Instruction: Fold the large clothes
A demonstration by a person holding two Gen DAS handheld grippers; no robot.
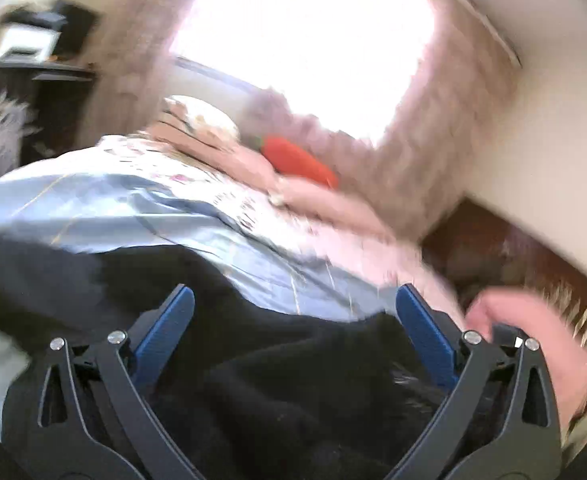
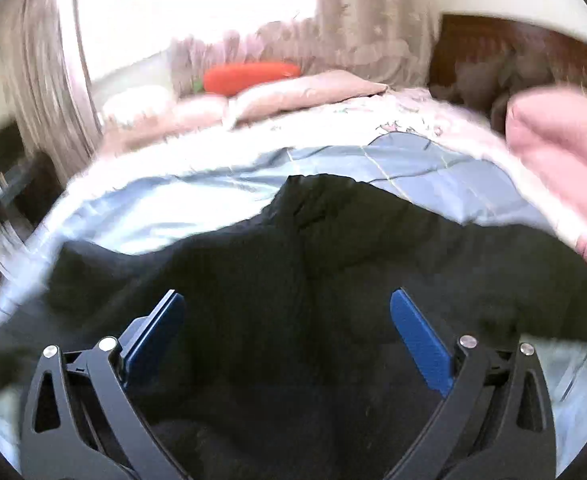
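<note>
Black garment (image 2: 313, 248), rumpled on the pale blue quilt (image 2: 165, 208) of the bed, spread beneath and between both tools. Left gripper (image 1: 295, 308): blue pads (image 1: 165, 328) wide apart, nothing clamped, dark cloth below the gap. Right gripper (image 2: 287, 312): likewise spread wide, holding nothing. Beyond the garment, pink bedding (image 2: 293, 92) and an orange-red plush (image 2: 249, 74). Garment's near edge cut off; motion blur throughout.

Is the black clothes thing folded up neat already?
No. The black garment lies spread and rumpled across the blue bedspread, with creases and uneven edges. Both grippers' fingers stand wide apart over it.
</note>
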